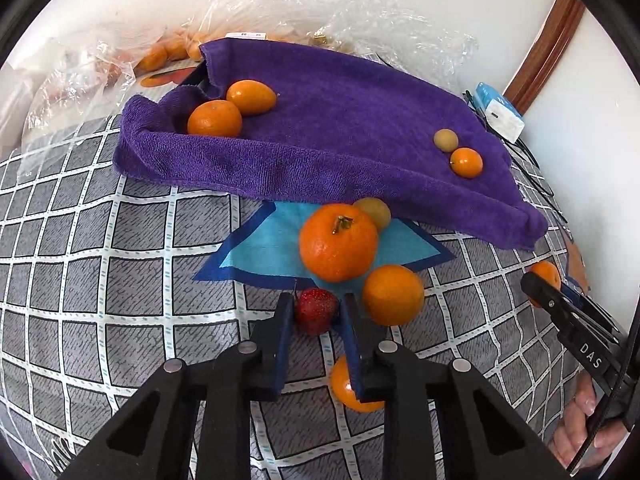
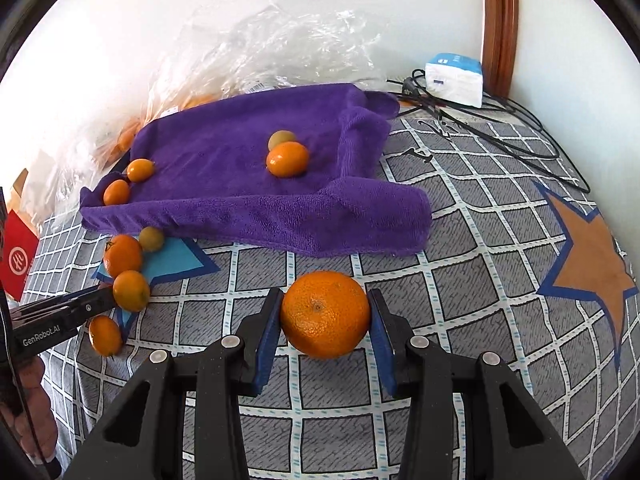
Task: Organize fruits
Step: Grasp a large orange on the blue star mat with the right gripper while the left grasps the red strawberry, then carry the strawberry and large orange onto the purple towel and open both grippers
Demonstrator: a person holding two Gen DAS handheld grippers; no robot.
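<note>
In the left wrist view my left gripper [image 1: 316, 304] is shut on a small red fruit [image 1: 316, 314] lying on the grey checked cloth [image 1: 120, 280]. Right beside it sit a stemmed orange [image 1: 338, 242], a second orange [image 1: 393, 295] and a yellowish fruit [image 1: 374, 212] on a blue star patch. A smaller orange [image 1: 348, 388] lies under the right finger. My right gripper [image 2: 325, 300] is shut on a large orange [image 2: 325, 314], held just above the cloth. The purple towel [image 2: 240, 168] behind carries several more fruits.
Crumpled clear plastic bags [image 2: 280, 48] with more oranges line the back wall. A white and blue box [image 2: 454, 78] and black cables [image 2: 500, 128] lie at the back right. A red box [image 2: 18, 256] stands at the left edge. A hand [image 1: 580, 428] holds the right gripper.
</note>
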